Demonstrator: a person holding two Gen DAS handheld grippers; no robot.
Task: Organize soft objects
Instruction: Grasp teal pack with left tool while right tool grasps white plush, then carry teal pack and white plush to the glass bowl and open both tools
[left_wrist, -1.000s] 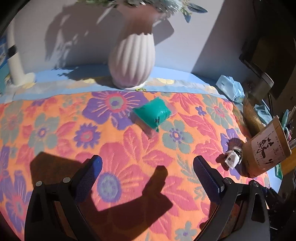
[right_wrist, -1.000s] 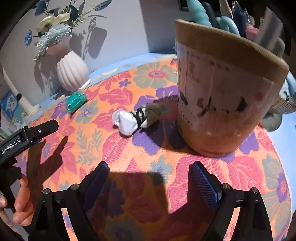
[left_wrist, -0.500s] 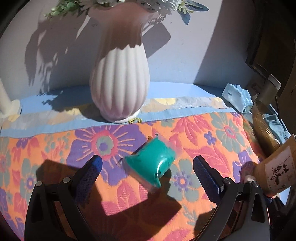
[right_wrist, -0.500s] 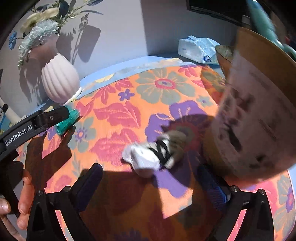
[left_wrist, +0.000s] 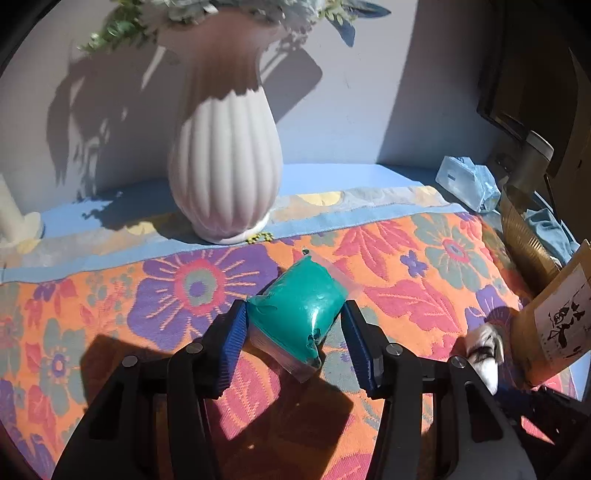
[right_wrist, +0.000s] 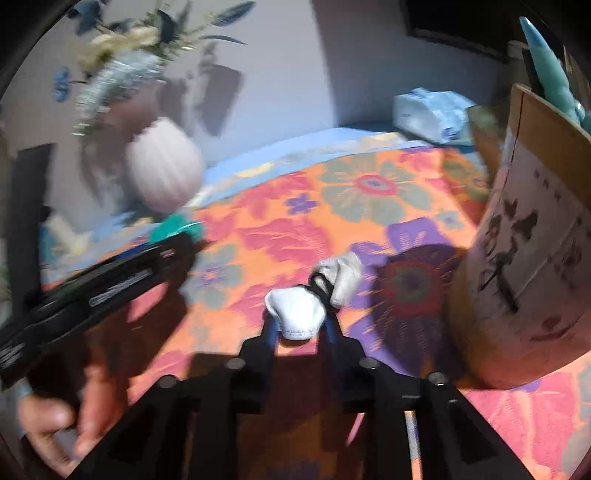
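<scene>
Closing from wide, left gripper (left_wrist: 293, 334) brackets green pouch (left_wrist: 297, 308); right gripper (right_wrist: 299, 328) now pinches sock (right_wrist: 297, 314).

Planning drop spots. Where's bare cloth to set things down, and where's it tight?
Free: the floral cloth between the white vase and the cardboard tub, in front of the tissue pack. Also left of the vase.

Crowded: beside the tub, where the rolled sock lies, and around the teal pouch before the vase.

Hard sunlight throws crisp shadows across the floral cloth (left_wrist: 406, 295); the right wrist view is motion-blurred; fisheye corners go black.
</scene>
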